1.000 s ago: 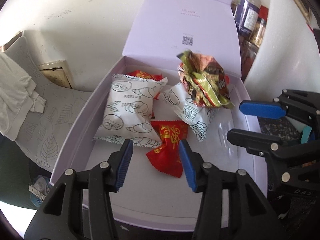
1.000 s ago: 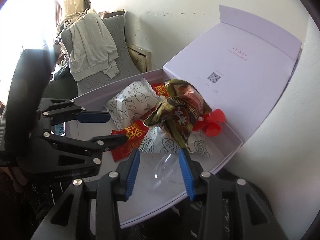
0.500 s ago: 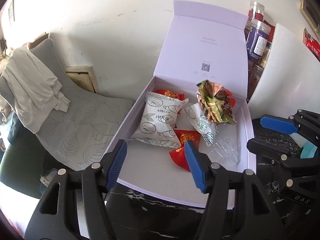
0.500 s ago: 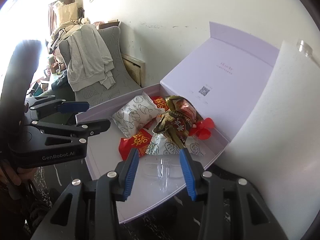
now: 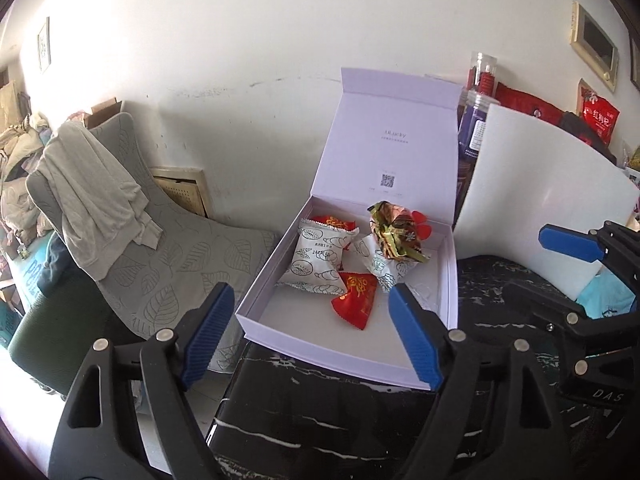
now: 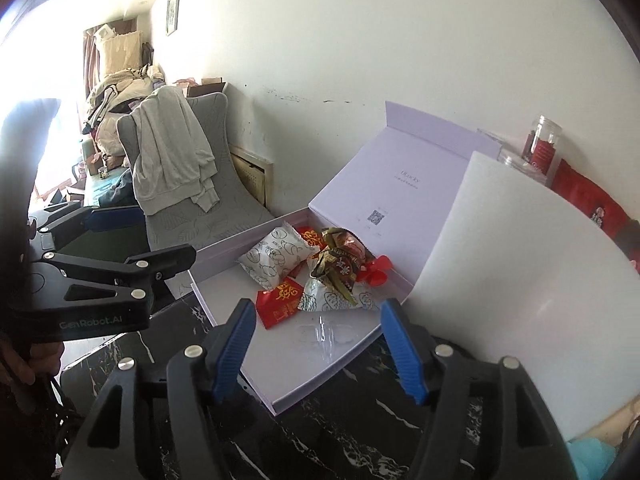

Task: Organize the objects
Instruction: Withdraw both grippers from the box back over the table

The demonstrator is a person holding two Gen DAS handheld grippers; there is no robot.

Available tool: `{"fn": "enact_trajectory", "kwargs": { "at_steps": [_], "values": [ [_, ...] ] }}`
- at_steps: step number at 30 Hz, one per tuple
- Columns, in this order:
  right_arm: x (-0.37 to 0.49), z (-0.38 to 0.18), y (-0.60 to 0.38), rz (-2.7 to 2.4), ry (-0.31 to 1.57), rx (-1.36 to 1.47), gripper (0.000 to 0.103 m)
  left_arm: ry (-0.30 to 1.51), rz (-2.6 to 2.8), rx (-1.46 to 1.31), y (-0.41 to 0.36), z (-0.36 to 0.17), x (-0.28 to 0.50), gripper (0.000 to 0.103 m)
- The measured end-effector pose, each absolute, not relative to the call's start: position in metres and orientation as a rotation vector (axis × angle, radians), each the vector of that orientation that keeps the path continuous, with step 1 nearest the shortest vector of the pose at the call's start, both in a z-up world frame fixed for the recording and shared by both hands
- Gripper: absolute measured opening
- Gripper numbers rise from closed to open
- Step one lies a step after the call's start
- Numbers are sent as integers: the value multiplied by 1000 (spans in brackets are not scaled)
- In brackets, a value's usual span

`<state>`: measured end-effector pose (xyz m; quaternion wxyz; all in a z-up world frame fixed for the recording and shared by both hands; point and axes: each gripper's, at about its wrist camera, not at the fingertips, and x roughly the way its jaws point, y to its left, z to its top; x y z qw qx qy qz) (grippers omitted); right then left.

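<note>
Left gripper [image 5: 310,334]: black frame; blue ribbed pads; silver screws; "GenRobot.AI" marking; right gripper [image 6: 316,350] alike

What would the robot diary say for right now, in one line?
left gripper: open, empty | right gripper: open, empty | snacks: in lavender box | lid: up

box [image 5: 450,276]: we see it on the table [image 5: 320,420], lid up behind | in box: two-packet row at back, wrapper [image 5: 394,232] right of patterned packet [image 5: 316,260], flat packet [image 5: 356,298] in front | chair [image 5: 160,240]: left of box | board [image 5: 540,196]: right of box
</note>
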<state>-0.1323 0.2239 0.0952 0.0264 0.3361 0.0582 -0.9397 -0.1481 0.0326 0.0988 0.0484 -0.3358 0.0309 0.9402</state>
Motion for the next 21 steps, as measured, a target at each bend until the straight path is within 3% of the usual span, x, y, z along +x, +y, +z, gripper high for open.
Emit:
{"fn": "enact_trajectory", "kwargs": {
  "at_steps": [11, 21],
  "values": [
    [-71, 124, 206, -2990, 188, 944, 73, 150, 2927, -920, 32, 128, -85, 95],
    [-17, 124, 194, -3049, 156, 914, 75, 160, 2916, -902, 33, 124, -39, 100]
  ]
}}
